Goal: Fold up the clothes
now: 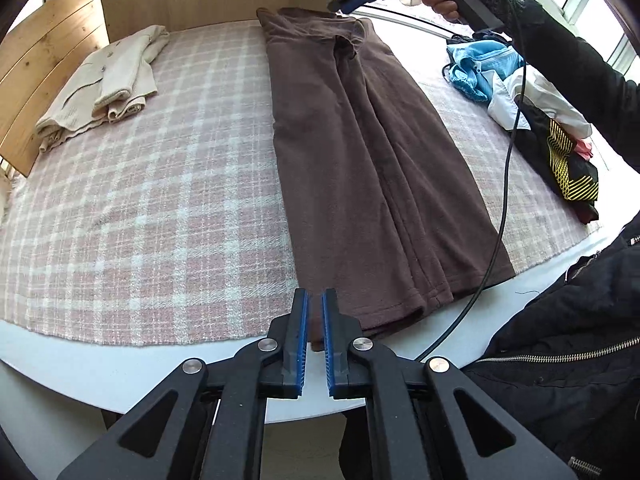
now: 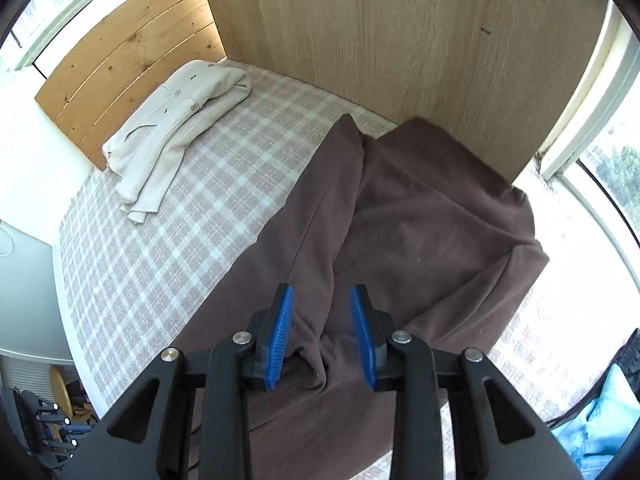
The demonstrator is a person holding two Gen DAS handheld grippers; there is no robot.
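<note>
A brown fleece garment (image 1: 372, 168) lies folded lengthwise into a long strip on the pink plaid cloth (image 1: 160, 200). My left gripper (image 1: 315, 300) hovers at its near hem corner, jaws a narrow gap apart with nothing clearly between them. My right gripper (image 1: 340, 5) is at the garment's far collar end, held by a gloved hand. In the right wrist view the right gripper (image 2: 322, 300) is open above a raised ridge of the brown garment (image 2: 420, 220), not pinching it.
A folded cream cardigan (image 1: 100, 88) lies at the far left, also in the right wrist view (image 2: 176, 120). A pile of unfolded clothes (image 1: 520, 112) lies at the right. A wooden panel (image 2: 400, 40) stands behind. A black cable (image 1: 504, 200) crosses the garment's right side. The table's white edge (image 1: 120, 372) is near.
</note>
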